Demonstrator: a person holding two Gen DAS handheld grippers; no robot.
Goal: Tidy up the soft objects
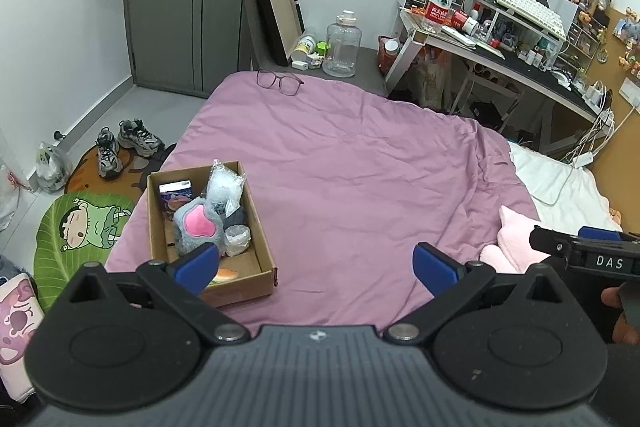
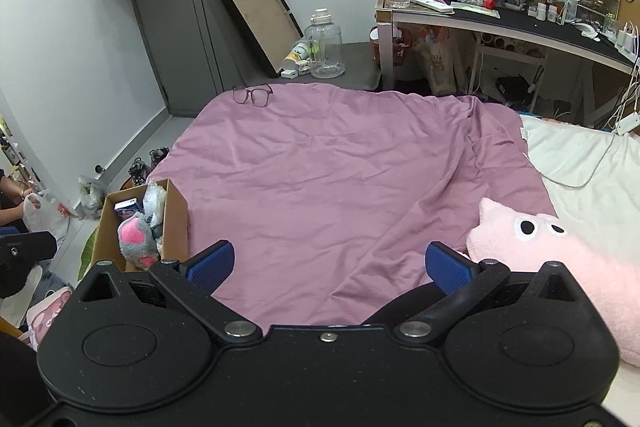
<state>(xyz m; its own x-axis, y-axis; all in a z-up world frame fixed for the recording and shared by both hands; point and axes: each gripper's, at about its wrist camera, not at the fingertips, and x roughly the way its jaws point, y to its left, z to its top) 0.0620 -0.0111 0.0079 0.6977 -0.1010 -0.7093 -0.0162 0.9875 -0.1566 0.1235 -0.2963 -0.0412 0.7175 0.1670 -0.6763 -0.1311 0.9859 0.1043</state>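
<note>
Grabbing the pink plush pig (image 2: 560, 259) looks easy: it's soft, light and squishy, lying on the bed (image 2: 340, 179) just beside the right hand-held gripper (image 2: 336, 267), whose fingers are spread wide with nothing in them. I'd pinch a fold near the snout. Left hand-held gripper (image 1: 316, 267) is spread too, empty, near the cardboard box (image 1: 256, 227) holding a grey plush (image 1: 196, 227).
</note>
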